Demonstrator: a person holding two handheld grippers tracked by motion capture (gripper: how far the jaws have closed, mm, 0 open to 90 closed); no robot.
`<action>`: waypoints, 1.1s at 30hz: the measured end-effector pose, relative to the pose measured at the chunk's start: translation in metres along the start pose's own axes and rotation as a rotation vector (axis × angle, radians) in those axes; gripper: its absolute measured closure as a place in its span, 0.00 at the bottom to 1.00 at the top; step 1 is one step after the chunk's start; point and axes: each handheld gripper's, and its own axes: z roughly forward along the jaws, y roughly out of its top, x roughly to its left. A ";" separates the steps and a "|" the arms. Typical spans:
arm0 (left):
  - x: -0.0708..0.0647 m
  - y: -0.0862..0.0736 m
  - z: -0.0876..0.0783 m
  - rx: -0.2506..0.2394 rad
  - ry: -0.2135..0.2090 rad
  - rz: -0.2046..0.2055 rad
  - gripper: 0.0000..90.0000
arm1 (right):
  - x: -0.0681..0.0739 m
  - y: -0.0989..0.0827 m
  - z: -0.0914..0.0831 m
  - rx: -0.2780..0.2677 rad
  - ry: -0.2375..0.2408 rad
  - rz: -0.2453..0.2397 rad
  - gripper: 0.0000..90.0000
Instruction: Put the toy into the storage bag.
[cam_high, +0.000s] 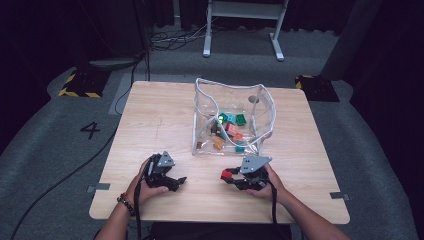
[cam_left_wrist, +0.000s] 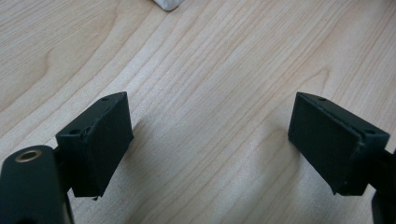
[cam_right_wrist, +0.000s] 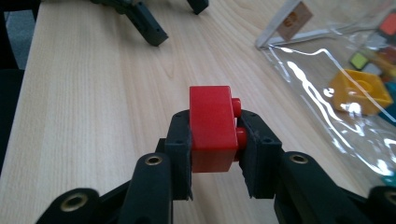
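A red toy brick (cam_right_wrist: 212, 127) with studs on its right side sits clamped between the jaws of my right gripper (cam_right_wrist: 215, 154), a little above the wooden table (cam_high: 160, 120). In the high view the right gripper (cam_high: 229, 176) is near the table's front edge with the red brick (cam_high: 227, 174) at its tip, pointing left. My left gripper (cam_high: 181, 181) rests low at the front left, pointing right. In its own view the left gripper (cam_left_wrist: 210, 140) is open, with bare wood between its pads.
A clear plastic bag (cam_high: 232, 117) with several coloured bricks stands open behind the grippers at mid-table. An orange brick (cam_right_wrist: 359, 91) lies inside it close to the right gripper. A white table frame (cam_high: 245, 25) stands on the floor beyond.
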 end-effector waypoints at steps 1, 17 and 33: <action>0.000 0.000 0.000 0.000 0.000 0.000 0.15 | -0.002 -0.001 -0.003 -0.001 -0.008 0.003 0.75; 0.000 0.000 0.000 -0.002 0.005 -0.001 0.15 | -0.046 -0.024 -0.063 0.044 -0.077 0.003 0.75; 0.000 0.000 0.000 -0.002 0.005 0.000 0.15 | -0.087 -0.050 -0.111 0.017 -0.246 0.129 0.75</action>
